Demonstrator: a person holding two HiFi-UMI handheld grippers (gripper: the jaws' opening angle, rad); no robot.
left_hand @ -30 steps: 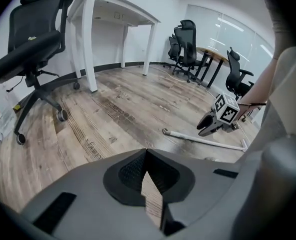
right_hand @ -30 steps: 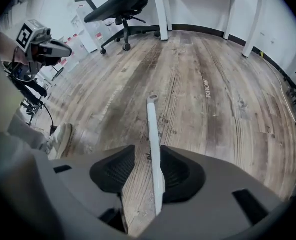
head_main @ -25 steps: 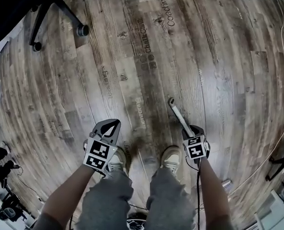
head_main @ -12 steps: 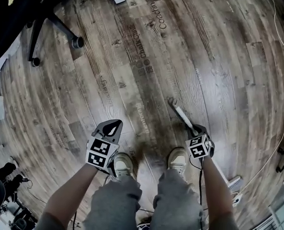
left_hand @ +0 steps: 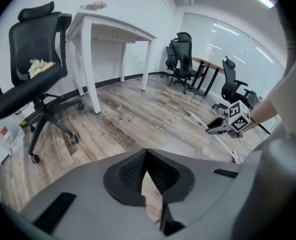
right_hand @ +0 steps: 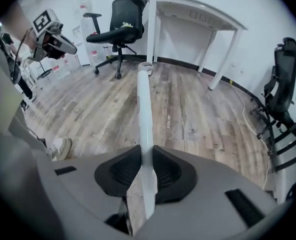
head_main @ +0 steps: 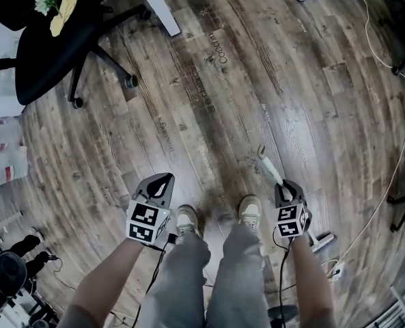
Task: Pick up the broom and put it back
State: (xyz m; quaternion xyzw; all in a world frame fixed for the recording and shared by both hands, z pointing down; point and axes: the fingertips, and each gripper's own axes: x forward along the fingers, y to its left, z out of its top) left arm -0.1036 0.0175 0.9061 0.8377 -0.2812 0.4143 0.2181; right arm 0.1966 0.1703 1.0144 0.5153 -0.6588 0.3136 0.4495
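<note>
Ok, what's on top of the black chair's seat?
A pale, yellowish flower-like bunch lies on the black chair seat. The part of the seat beneath it is covered.

floor [head_main: 270,94]: wood planks | on it: office chair [head_main: 48,57], white desk leg [head_main: 156,4], shoes [head_main: 187,221]

The broom [head_main: 269,167] passes through the right gripper [head_main: 283,187], handle ahead of the right shoe [head_main: 250,212], head behind it; the left gripper [head_main: 158,181] hangs left of the left shoe [head_main: 187,221], the chair [head_main: 52,46] ahead-left beside the desk [head_main: 158,5].

Matt wood-grain floor [head_main: 270,80], smooth pale broom handle [right_hand: 144,114], black mesh chair [left_hand: 35,39]
</note>
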